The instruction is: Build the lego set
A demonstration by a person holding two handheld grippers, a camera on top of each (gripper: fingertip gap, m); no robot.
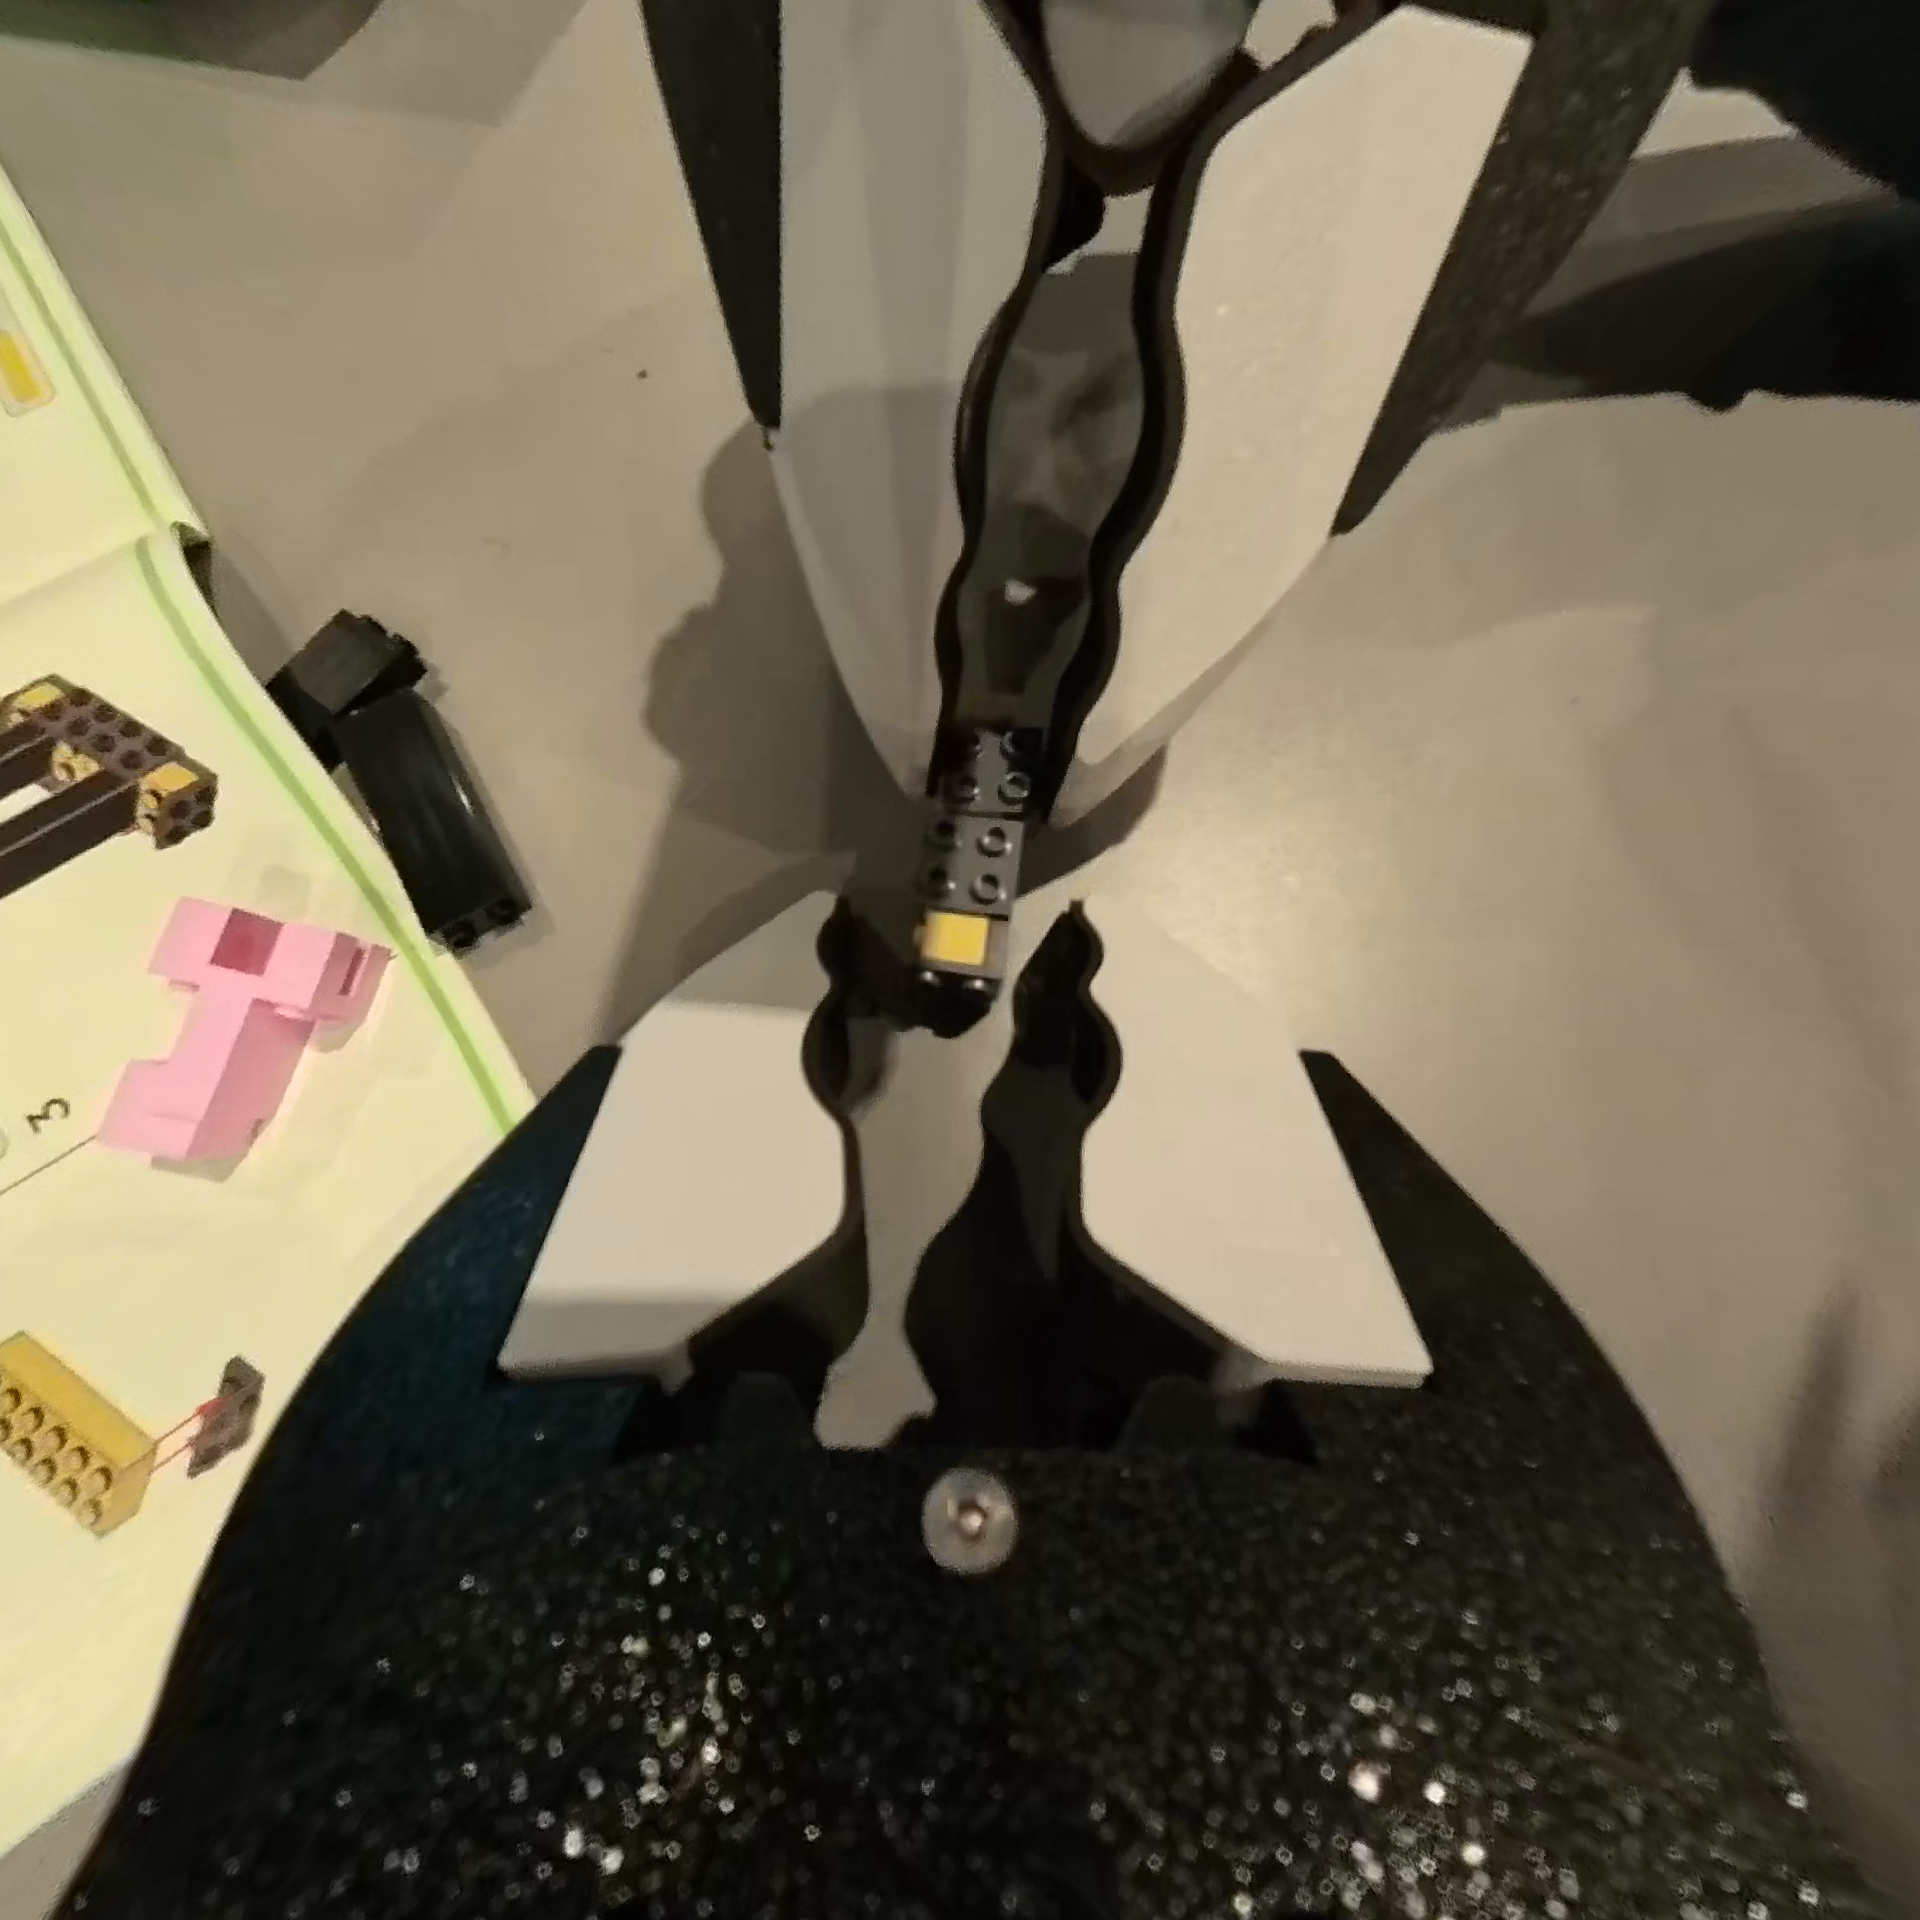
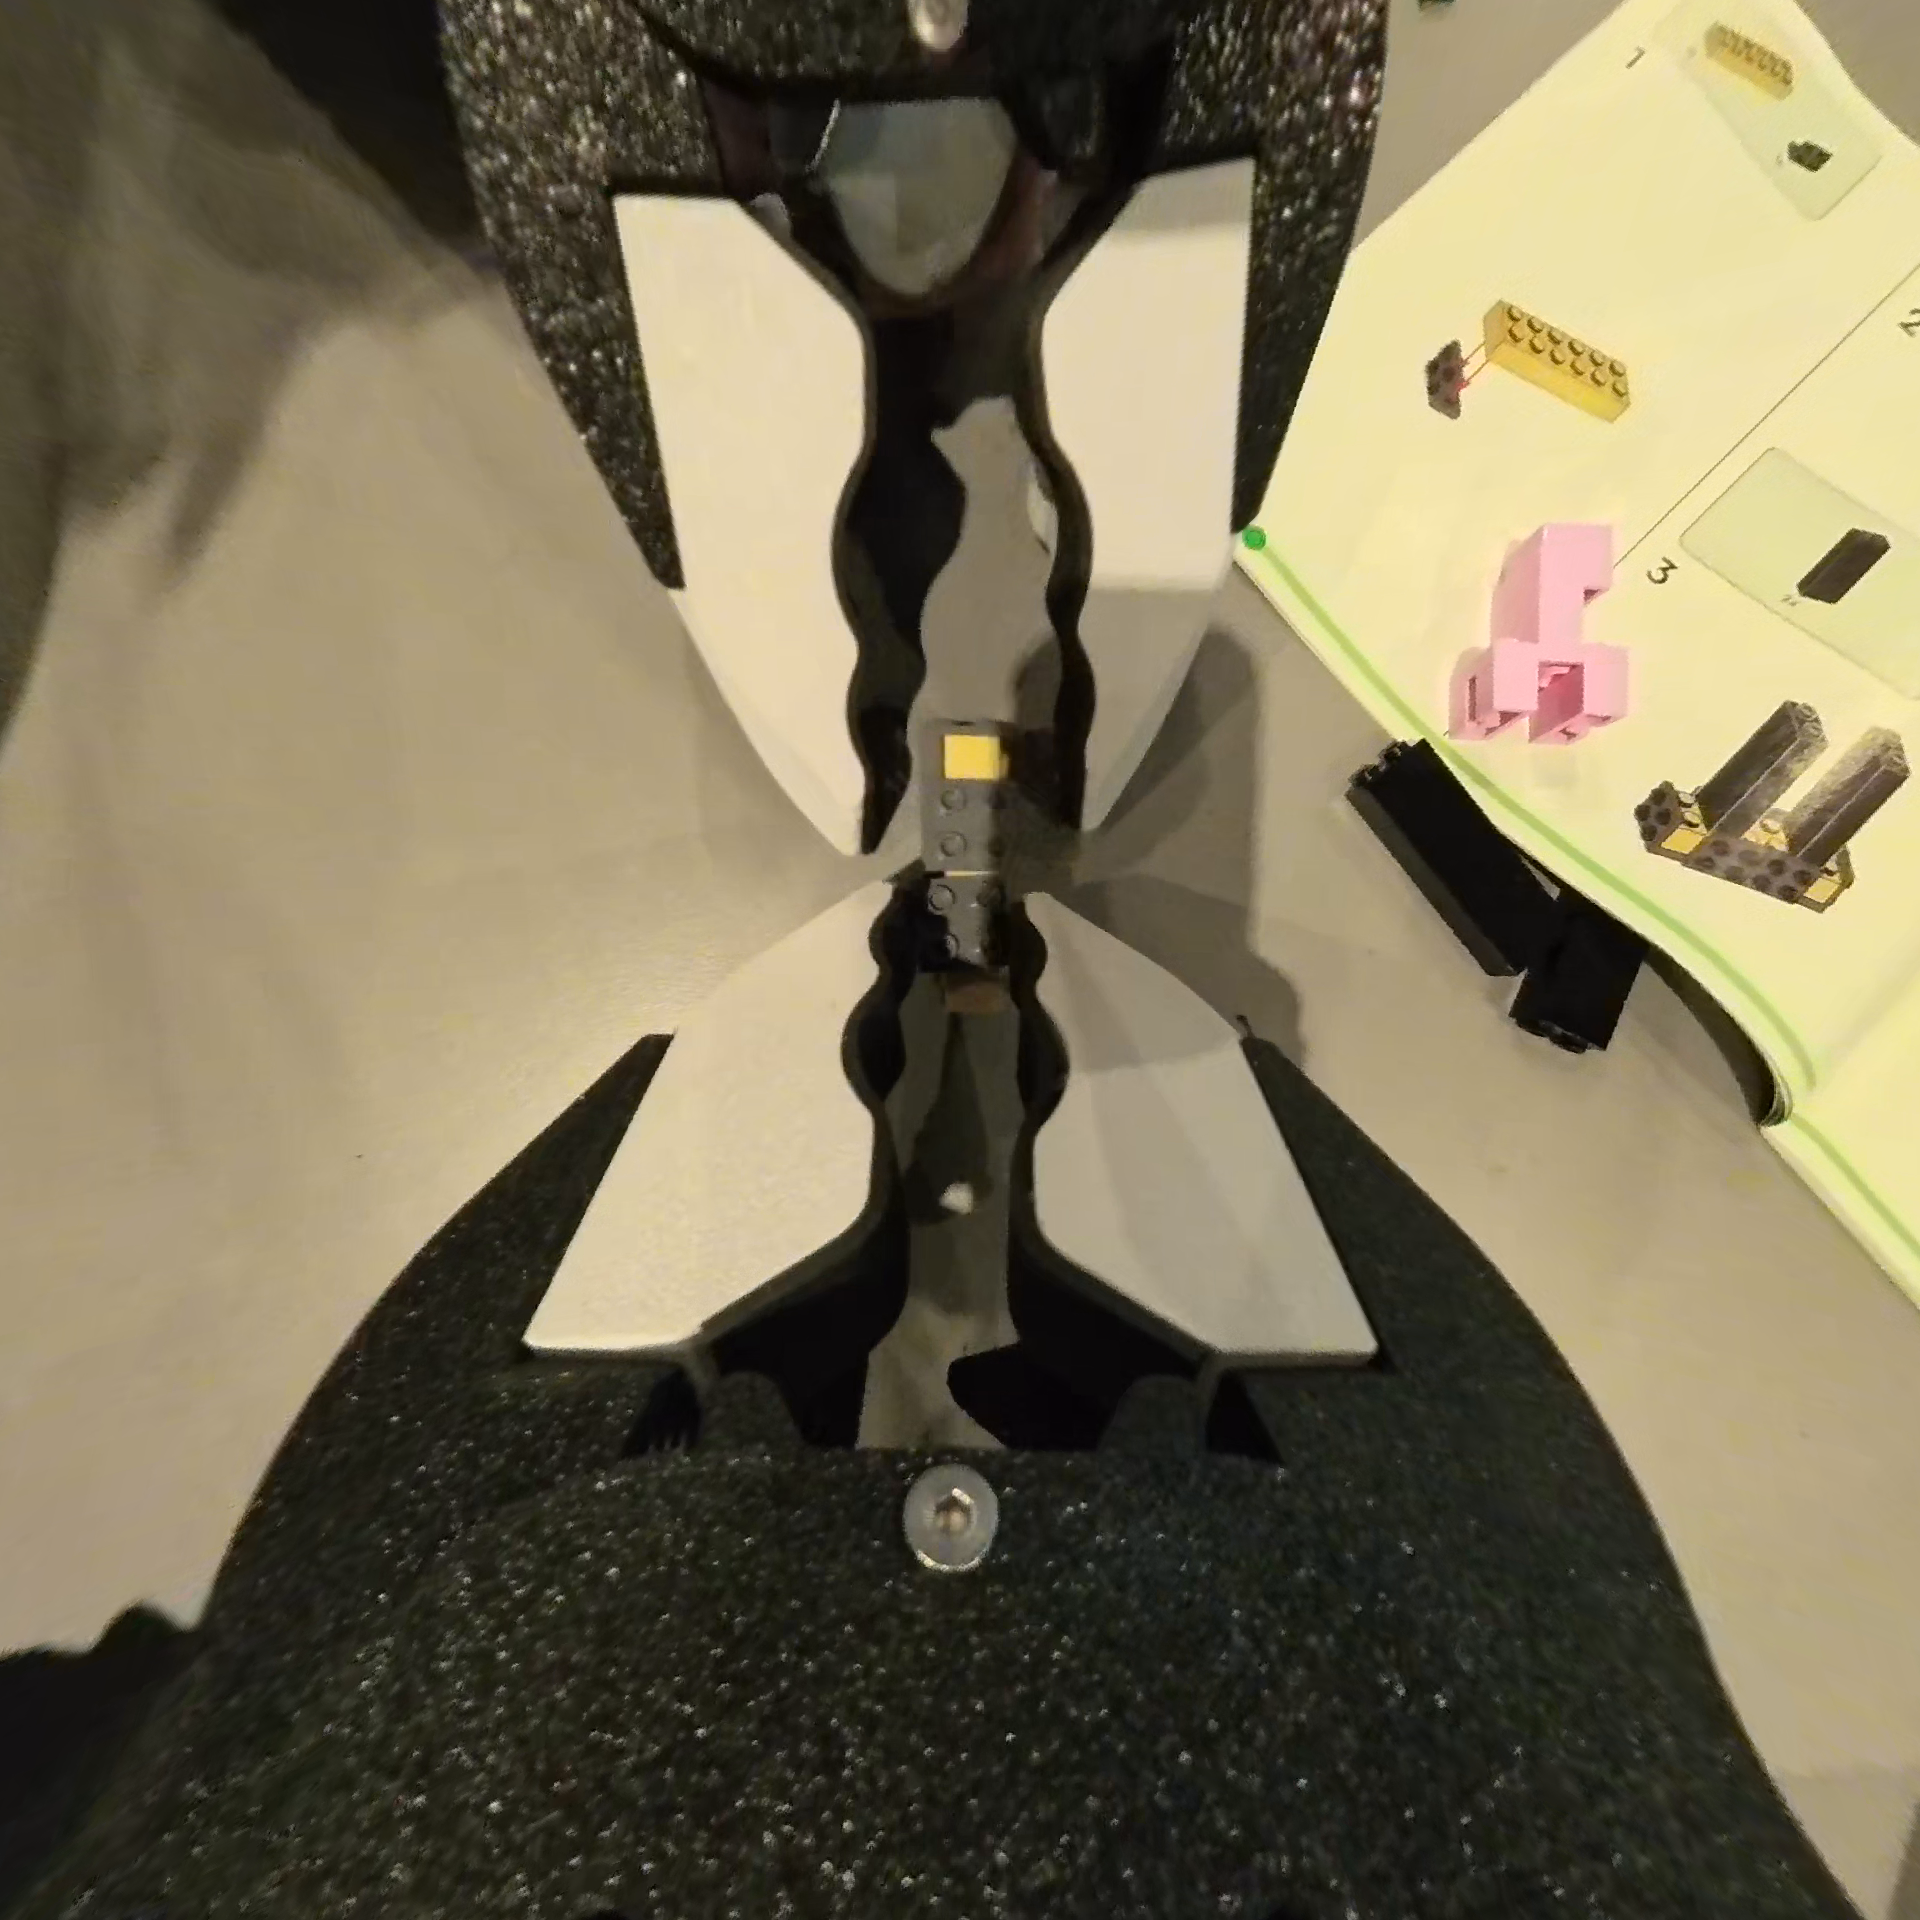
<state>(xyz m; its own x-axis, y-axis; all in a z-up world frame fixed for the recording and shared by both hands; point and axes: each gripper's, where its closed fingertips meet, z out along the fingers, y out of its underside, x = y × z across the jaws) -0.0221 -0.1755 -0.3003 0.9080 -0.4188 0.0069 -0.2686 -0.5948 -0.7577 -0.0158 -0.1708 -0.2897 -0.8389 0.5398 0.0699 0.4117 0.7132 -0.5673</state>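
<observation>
A small dark grey studded brick assembly [image 1: 977, 842] with a yellow tile [image 1: 956, 940] at one end is held between both grippers above the grey table. My left gripper [image 1: 956, 956] closes on the yellow-tile end, with a small black piece [image 1: 894, 997] against one finger. My right gripper [image 1: 987, 769] comes from the opposite side and is shut on the other end. In the right wrist view, my right gripper [image 2: 956, 935] grips the near end of the assembly [image 2: 966, 831], and the left gripper [image 2: 971, 810] holds the end with the yellow tile [image 2: 971, 755].
An open instruction booklet [image 1: 104, 571] lies at the left, also seen in the right wrist view [image 2: 1714, 1039], with a pink brick figure [image 2: 1538, 644] on its page. A long black brick [image 2: 1444, 862] and a small black piece [image 2: 1574, 977] lie beside its edge. The small black piece [image 2: 1574, 977] is about 10 cm from both grippers' fingertips. It is also in sight in the left wrist view [image 1: 350, 662].
</observation>
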